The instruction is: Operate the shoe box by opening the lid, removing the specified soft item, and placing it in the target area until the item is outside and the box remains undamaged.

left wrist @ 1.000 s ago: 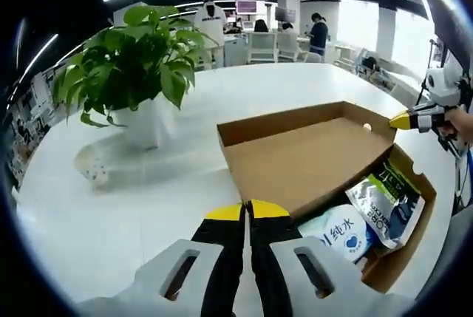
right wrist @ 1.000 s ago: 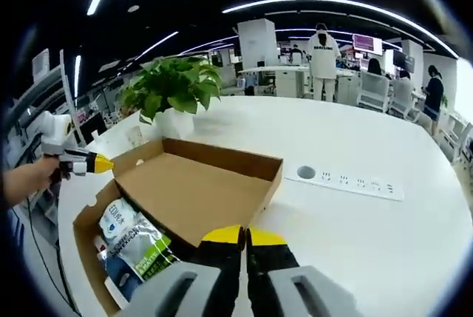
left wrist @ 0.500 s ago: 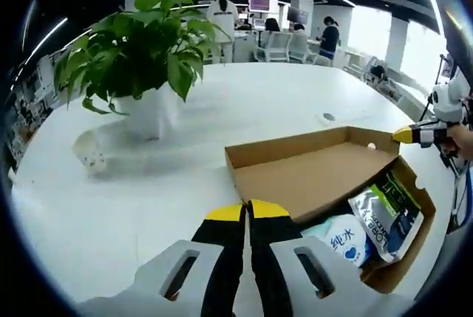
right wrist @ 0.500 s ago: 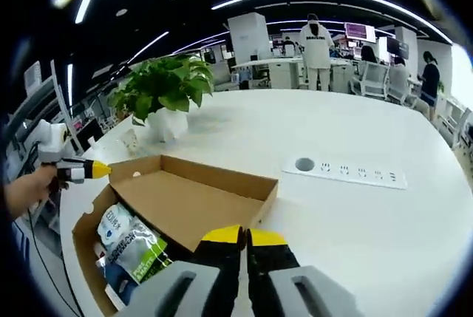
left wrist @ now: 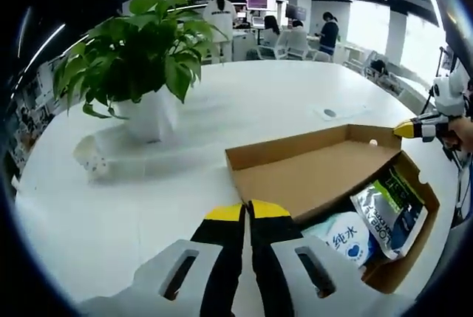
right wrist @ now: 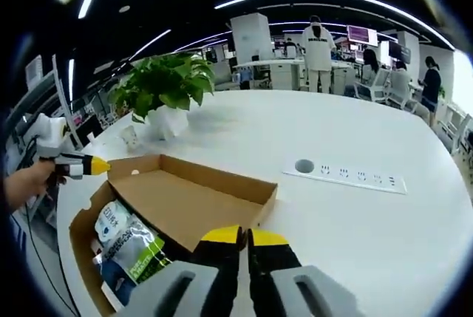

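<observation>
A brown cardboard shoe box (left wrist: 414, 184) lies open on the white table, its lid (left wrist: 318, 173) folded back flat. Inside lie soft packs: a white-and-blue wipes pack (left wrist: 346, 237) and a green-and-white pouch (left wrist: 388, 206). My left gripper (left wrist: 247, 212) is shut with nothing in it, just short of the lid's near edge. In the right gripper view the box (right wrist: 85, 221), lid (right wrist: 196, 202) and pouch (right wrist: 127, 241) appear at lower left. My right gripper (right wrist: 246, 236) is shut and empty beside the lid. Each view catches the other gripper at its edge: the right one's tip (left wrist: 414, 128), the left one's tip (right wrist: 87, 165).
A potted green plant (left wrist: 140, 58) stands on the table beyond the box, also seen as plant (right wrist: 166, 88). A power strip (right wrist: 347, 178) is set into the table to the right. A small white cup (left wrist: 90, 158) sits near the plant. People and desks fill the background.
Both views shifted only slightly; the box sits a little lower and nearer in the right gripper view. The lid and packs have not moved. Both grippers stay shut.
</observation>
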The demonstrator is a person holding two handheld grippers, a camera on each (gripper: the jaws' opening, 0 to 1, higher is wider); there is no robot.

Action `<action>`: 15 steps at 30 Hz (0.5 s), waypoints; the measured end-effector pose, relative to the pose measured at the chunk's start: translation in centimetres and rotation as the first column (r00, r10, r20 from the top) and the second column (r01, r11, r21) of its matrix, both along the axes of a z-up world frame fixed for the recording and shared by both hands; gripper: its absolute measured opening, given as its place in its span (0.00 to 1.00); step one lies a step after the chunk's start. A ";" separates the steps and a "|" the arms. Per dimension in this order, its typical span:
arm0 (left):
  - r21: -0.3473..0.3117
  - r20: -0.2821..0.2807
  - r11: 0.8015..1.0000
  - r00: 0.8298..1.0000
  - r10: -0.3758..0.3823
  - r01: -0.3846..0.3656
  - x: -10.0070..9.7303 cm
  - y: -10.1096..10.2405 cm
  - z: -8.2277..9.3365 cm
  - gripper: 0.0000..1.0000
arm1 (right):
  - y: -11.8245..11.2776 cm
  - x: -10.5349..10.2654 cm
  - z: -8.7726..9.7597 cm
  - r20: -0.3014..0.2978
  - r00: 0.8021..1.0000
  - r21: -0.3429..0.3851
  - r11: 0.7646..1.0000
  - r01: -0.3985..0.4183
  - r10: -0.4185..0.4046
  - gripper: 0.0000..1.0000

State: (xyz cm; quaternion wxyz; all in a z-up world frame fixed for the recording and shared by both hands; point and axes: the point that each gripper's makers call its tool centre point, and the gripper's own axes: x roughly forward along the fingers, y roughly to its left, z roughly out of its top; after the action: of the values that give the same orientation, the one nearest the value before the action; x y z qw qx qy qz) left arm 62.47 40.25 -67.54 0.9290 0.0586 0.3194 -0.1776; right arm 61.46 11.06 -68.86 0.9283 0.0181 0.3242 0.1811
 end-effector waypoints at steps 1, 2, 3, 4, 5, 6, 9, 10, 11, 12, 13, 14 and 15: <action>0.013 0.008 1.000 1.000 -0.012 0.012 -0.1 0.0 0.1 0.02 | -0.1 0.0 0.1 0.005 1.000 -0.011 1.000 -0.005 0.005 0.00; 0.021 0.008 1.000 1.000 -0.020 0.020 -0.3 -0.1 0.1 0.02 | 0.1 0.0 0.3 0.026 0.999 -0.028 0.999 -0.028 0.029 0.00; 0.030 0.009 0.999 0.999 -0.030 0.030 -0.4 -0.2 0.1 0.04 | 0.1 -0.1 0.3 0.026 0.999 -0.039 0.998 -0.040 0.041 0.00; 0.033 0.013 0.999 0.999 -0.041 0.040 -0.5 -0.4 0.1 0.06 | 0.1 -0.1 0.4 0.030 0.998 -0.048 0.998 -0.047 0.048 0.01; 0.040 0.018 0.998 0.999 -0.049 0.048 -0.6 -0.5 0.2 0.08 | 0.0 -0.2 0.5 0.036 0.998 -0.062 0.997 -0.054 0.056 0.02; 0.044 0.020 0.998 0.998 -0.052 0.051 -0.7 -0.6 0.3 0.09 | -0.1 -0.2 0.6 0.040 0.998 -0.060 0.997 -0.054 0.056 0.03; 0.052 0.032 0.997 0.998 -0.057 0.055 -0.8 -0.7 0.8 0.13 | -0.2 -0.3 1.1 0.049 0.997 -0.052 0.997 -0.055 0.058 0.07; 0.050 0.036 0.997 0.998 -0.054 0.052 -0.8 -0.7 1.0 0.14 | -0.3 -0.4 1.3 0.054 0.997 -0.047 0.997 -0.058 0.061 0.09; 0.051 0.048 0.997 0.997 -0.056 0.053 -1.0 -0.9 1.2 0.17 | -0.3 -0.5 1.4 0.057 0.996 -0.044 0.997 -0.061 0.063 0.10; 0.054 0.055 0.997 0.997 -0.060 0.057 -1.0 -1.0 1.4 0.18 | -0.2 -0.7 1.6 0.061 0.995 -0.042 0.997 -0.070 0.072 0.13; 0.064 0.060 0.996 0.996 -0.066 0.062 -1.3 -1.1 1.6 0.19 | -0.2 -0.9 1.6 0.063 0.995 -0.046 0.996 -0.078 0.081 0.16; 0.072 0.065 0.995 0.995 -0.071 0.067 -1.4 -1.1 1.7 0.21 | -0.2 -1.0 1.9 0.080 0.992 -0.058 0.994 -0.091 0.095 0.18; 0.072 0.072 0.995 0.994 -0.080 0.075 -1.6 -1.3 1.9 0.21 | -0.2 -1.2 2.1 0.088 0.991 -0.063 0.993 -0.099 0.105 0.21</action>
State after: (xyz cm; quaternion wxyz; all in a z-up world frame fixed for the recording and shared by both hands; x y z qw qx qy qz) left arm 60.86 38.91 -65.68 0.9301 0.1094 0.2880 -0.1999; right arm 60.30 10.91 -66.81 0.9318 -0.0338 0.2870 0.2195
